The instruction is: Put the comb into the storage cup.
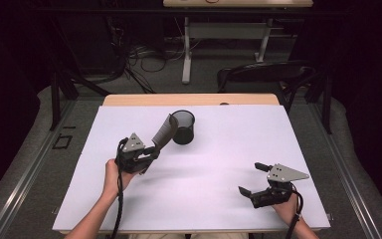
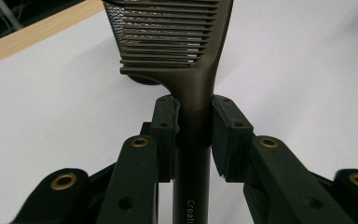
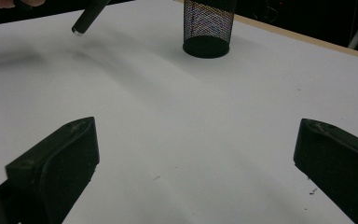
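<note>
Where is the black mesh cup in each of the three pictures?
High view: the black mesh cup stands upper middle on the white table cover, beside the comb head.
Left gripper view: top, behind the comb teeth, a strip of the black mesh cup.
Right gripper view: top middle, the black mesh cup.
Shared landmark: the white table cover.

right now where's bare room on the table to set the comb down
Wide bare sheet lies between the left gripper and the right gripper, and along the left edge. It is tight only by the mesh cup, where the comb hangs.
</note>
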Demonstrator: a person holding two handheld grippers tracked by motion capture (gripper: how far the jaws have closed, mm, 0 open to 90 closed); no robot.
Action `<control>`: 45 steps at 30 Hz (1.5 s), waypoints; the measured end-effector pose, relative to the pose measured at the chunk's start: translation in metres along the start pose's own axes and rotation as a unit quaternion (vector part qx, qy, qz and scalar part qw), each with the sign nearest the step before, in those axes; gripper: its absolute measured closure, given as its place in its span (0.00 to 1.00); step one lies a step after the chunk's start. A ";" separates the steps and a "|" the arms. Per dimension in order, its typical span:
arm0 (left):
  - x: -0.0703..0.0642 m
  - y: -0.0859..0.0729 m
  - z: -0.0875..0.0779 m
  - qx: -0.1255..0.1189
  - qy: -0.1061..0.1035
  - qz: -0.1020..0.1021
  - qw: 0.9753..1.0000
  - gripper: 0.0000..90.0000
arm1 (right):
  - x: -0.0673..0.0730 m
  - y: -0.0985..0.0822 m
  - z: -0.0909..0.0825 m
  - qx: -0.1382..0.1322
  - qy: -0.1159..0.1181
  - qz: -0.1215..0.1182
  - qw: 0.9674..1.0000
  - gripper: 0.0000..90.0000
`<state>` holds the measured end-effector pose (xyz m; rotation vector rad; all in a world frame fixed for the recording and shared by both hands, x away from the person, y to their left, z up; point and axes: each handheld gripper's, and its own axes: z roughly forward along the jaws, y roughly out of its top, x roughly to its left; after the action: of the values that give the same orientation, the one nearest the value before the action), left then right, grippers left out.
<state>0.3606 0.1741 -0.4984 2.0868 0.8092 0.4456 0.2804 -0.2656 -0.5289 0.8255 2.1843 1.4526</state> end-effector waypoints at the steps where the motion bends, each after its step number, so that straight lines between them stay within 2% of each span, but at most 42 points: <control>1: 0.000 0.000 0.000 -0.002 0.004 -0.002 1.000 0.80 | 0.000 0.000 0.000 0.001 0.001 0.000 1.000 0.00; 11: 0.003 -0.002 0.004 -0.016 0.019 -0.013 1.000 0.80 | 0.000 0.000 0.001 0.003 0.000 0.001 1.000 0.00; 26: 0.006 -0.001 0.007 -0.037 0.029 -0.027 0.999 0.80 | 0.000 0.000 0.001 0.004 -0.001 0.002 1.000 0.00; 45: 0.015 0.003 0.006 -0.064 0.042 -0.051 0.996 0.80 | 0.000 0.000 0.001 0.004 -0.002 0.001 1.000 0.00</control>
<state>0.3756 0.1794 -0.4995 1.9094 0.9077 0.5177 0.2811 -0.2645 -0.5293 0.8317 2.1900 1.4422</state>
